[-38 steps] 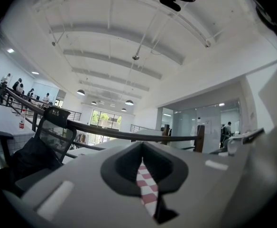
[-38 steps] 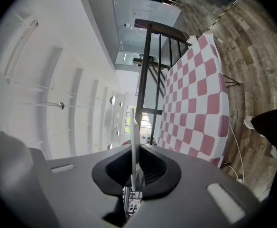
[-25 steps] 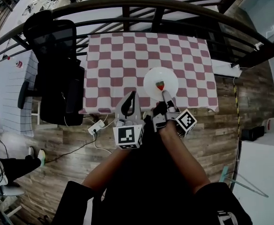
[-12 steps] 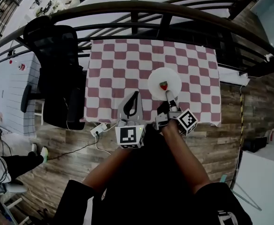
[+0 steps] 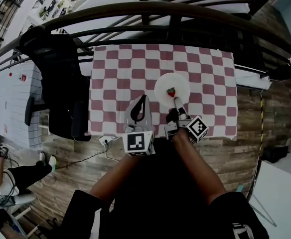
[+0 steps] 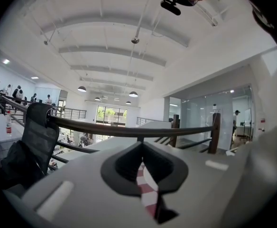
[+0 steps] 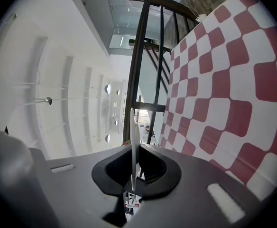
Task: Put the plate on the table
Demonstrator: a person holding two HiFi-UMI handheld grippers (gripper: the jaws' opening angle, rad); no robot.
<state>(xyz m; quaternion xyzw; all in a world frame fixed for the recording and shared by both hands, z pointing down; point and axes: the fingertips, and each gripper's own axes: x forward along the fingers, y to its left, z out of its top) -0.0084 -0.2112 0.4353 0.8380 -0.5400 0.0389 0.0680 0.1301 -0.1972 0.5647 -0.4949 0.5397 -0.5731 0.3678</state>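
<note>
The right gripper [image 5: 176, 102] clamps the rim of a white plate [image 5: 171, 86] held level above the checked tabletop's [image 5: 120, 68] near-right part; the left gripper [image 5: 141, 102], jaws pressed together and empty, hovers over the tabletop's near edge

The head camera looks steeply down from well above on the bench [image 5: 120, 73], the railing [image 5: 135, 8] and both grippers. The camera on the left gripper [image 5: 143, 99] faces almost level along its jaws, towards the railing. That on the right gripper [image 5: 176, 101] is rolled sideways, close behind the plate [image 7: 134, 146], with the bench at its right. All three share railing and bench.
</note>
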